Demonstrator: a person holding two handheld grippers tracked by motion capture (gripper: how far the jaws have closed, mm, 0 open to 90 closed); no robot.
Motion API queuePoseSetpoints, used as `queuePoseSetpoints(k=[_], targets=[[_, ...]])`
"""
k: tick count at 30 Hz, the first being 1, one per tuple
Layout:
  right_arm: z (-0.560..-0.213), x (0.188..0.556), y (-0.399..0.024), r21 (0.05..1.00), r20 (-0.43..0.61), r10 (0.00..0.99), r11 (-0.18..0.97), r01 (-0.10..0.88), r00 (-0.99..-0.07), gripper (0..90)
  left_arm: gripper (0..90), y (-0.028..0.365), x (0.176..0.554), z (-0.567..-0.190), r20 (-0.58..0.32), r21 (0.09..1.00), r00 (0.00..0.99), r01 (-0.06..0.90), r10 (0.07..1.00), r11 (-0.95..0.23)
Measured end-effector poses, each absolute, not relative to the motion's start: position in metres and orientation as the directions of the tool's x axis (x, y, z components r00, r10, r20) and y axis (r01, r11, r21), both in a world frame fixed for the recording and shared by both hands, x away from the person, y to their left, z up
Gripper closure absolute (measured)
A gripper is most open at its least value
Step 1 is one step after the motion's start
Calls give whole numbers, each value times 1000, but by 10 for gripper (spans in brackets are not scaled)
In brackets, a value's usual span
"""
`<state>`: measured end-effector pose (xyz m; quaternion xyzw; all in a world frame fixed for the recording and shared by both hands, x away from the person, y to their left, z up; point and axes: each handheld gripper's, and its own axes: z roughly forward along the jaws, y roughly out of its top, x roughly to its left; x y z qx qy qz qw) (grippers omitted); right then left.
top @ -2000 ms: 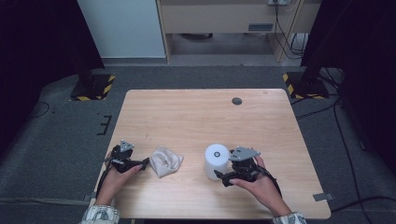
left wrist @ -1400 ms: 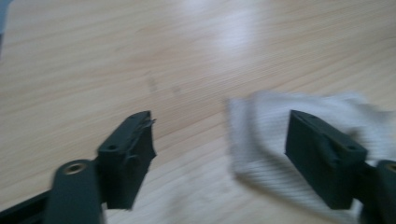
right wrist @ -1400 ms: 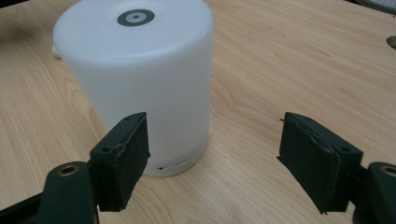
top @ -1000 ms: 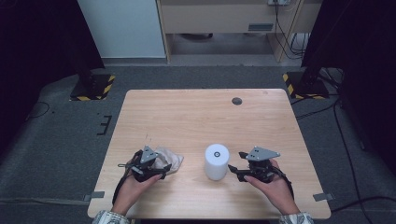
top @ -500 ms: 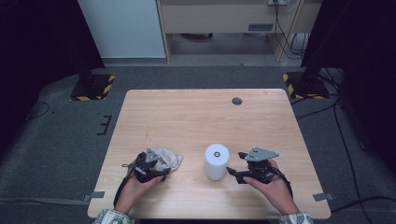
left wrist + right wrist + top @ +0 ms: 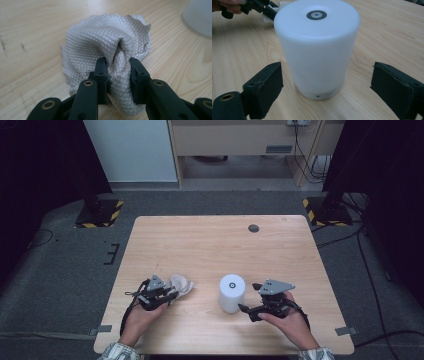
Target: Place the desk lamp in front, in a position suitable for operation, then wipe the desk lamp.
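With the left gripper (image 6: 167, 296) jaws having just closed on the crumpled grey cloth (image 6: 110, 50) at 9 o'clock of the white cylinder (image 6: 232, 292) on the surface (image 6: 210, 240), and the right gripper (image 6: 246, 312) jaws having just opened, clear of the cylinder at its 3 o'clock, the cloth pickup is in hand; next, probably lift it.

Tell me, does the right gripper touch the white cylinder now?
Apart. In the right gripper view, the right gripper has its jaws wide open on either side of the white cylinder, with bare table visible between each pad and the cylinder.
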<state>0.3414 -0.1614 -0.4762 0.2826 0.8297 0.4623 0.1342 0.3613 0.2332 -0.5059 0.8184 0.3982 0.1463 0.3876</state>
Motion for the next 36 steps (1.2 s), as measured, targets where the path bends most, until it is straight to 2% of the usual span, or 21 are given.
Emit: queuePoseSetpoints(k=[7, 18, 25, 36], targets=[[-475, 343, -155, 848, 32, 591, 411, 334, -806, 74, 702, 225, 356, -490, -99, 793, 684, 493, 723, -357], [-471, 348, -147, 852, 16, 595, 412, 322, -804, 52, 702, 202, 345, -452, -95, 844, 762, 402, 640, -354], [-469, 353, -139, 860, 14, 585, 407, 308, -811, 53, 702, 176, 355, -419, -60, 852, 808, 347, 586, -392], [-473, 359, -128, 858, 2, 571, 420, 295, -821, 49, 702, 146, 369, -397, -39, 846, 845, 312, 533, -432]])
